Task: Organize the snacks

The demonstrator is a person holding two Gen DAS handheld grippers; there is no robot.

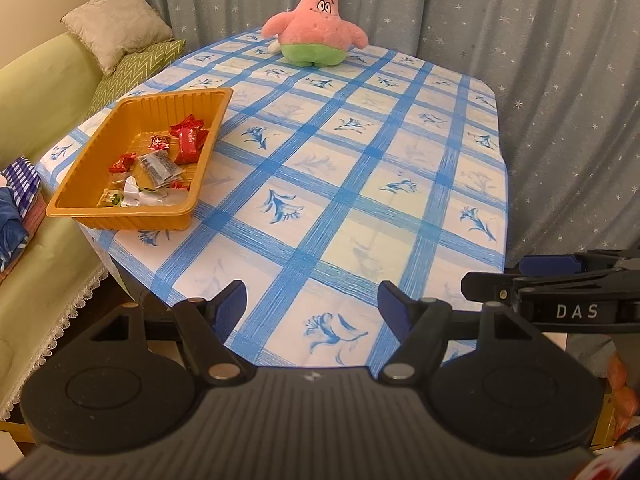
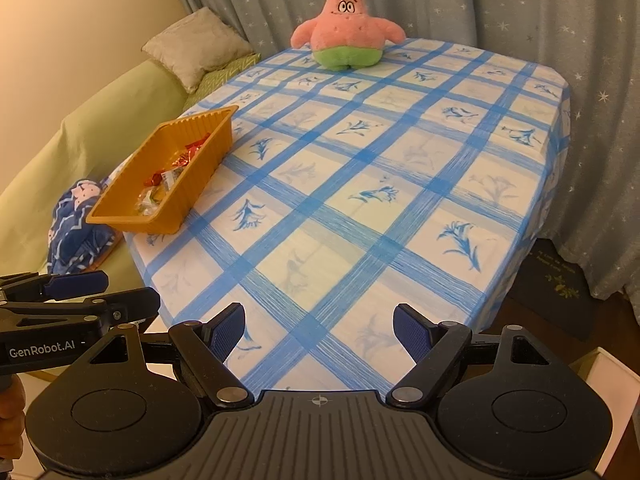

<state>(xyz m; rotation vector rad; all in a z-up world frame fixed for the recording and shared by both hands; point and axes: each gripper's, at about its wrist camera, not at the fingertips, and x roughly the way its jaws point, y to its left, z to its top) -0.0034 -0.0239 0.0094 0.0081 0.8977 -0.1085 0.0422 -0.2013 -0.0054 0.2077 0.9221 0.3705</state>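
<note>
Both your grippers hover empty at the near edge of the table.

Your left gripper (image 1: 312, 300) and right gripper (image 2: 319, 324) have fingers spread, grasping nothing. The snacks (image 1: 160, 160) lie in the orange tray (image 1: 132, 216) at mid-left of the frame on the blue checked tablecloth (image 1: 360, 184); a pink plush star (image 1: 316, 24) sits at top centre.

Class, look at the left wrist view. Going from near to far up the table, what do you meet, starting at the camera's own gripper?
Left gripper, jaws open and empty → orange tray of wrapped snacks → pink starfish plush toy → starred curtain.
</note>
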